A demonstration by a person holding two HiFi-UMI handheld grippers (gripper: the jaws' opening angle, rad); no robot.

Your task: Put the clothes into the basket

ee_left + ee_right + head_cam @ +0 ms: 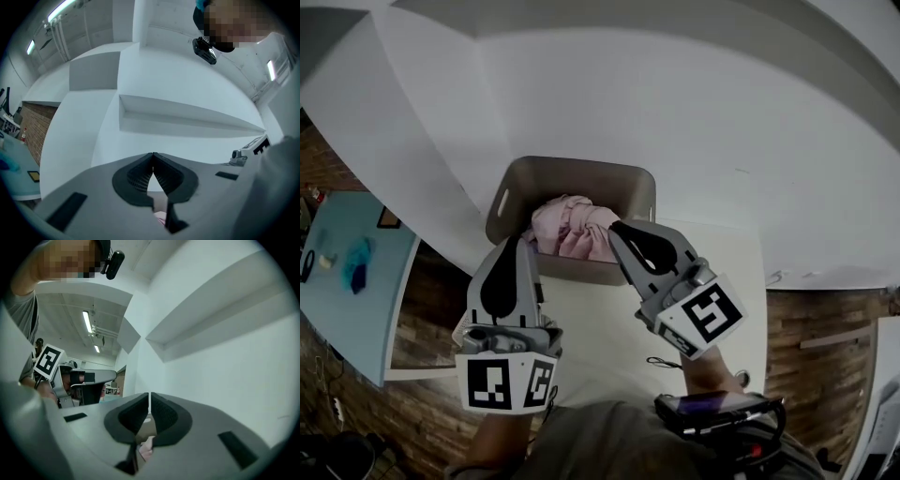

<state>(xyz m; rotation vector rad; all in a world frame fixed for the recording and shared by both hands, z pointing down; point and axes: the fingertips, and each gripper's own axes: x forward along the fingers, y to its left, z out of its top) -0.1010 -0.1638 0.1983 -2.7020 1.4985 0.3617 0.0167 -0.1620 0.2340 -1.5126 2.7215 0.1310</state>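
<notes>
A grey basket [514, 192] is seen on a white desk [600, 319], its long axis running left to right, with pink clothes [572, 228] bundled inside against its near wall. The left gripper [517, 244] and right gripper [615, 228] are held over the near rim, fingers closed on nothing. The clothes lie between the two tips, nearer the right one; no other clothes are seen on the desk

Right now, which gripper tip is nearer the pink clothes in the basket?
The right gripper: in the head view its tip overlaps the pink clothes in the basket; the left gripper sits by the basket's left wall.
</notes>
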